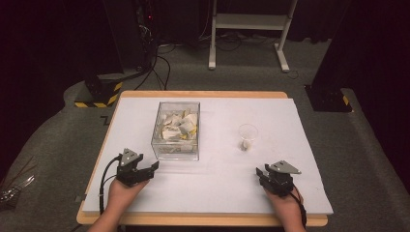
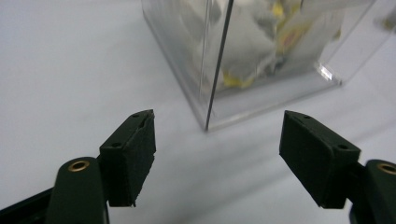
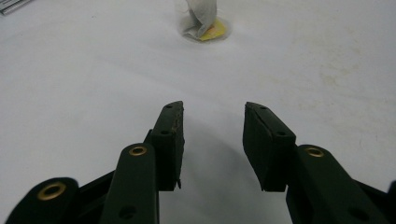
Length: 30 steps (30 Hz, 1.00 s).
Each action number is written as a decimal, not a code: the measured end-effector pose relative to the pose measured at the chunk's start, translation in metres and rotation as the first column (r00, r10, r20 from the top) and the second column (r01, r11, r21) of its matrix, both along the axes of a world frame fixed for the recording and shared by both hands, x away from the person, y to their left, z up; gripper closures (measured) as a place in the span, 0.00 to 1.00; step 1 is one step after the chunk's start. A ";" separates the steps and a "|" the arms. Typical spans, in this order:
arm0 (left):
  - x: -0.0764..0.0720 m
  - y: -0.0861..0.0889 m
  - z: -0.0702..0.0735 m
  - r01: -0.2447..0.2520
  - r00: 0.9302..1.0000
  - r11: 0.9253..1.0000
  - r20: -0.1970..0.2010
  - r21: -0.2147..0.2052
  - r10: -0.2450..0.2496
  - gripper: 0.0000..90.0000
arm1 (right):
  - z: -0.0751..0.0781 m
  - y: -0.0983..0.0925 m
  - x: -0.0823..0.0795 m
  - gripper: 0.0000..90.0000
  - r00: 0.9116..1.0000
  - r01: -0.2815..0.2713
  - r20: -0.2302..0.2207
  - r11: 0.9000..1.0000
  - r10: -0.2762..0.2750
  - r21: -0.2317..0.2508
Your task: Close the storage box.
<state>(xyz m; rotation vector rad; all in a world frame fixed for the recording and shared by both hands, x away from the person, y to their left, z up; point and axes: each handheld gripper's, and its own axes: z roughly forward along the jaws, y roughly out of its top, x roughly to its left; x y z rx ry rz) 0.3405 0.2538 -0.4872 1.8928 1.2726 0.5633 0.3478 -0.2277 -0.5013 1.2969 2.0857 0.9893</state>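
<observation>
A box of packets sits left of centre on the bench; a cup stands to its right. The left claw lies lower left, the right claw lower right.

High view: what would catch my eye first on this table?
Probably the clear plastic box crammed with white and yellow tea bags, standing left of centre on the white tabletop. To its right stands a small clear plastic cup holding one bag. A black hand-held gripper waits open at each near corner, left and right.
</observation>
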 end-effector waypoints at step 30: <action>-0.019 0.016 -0.022 0.039 0.998 0.996 -0.046 0.083 -0.035 0.24 | -0.002 0.002 0.007 0.51 0.998 0.012 -0.062 0.999 -0.014 -0.032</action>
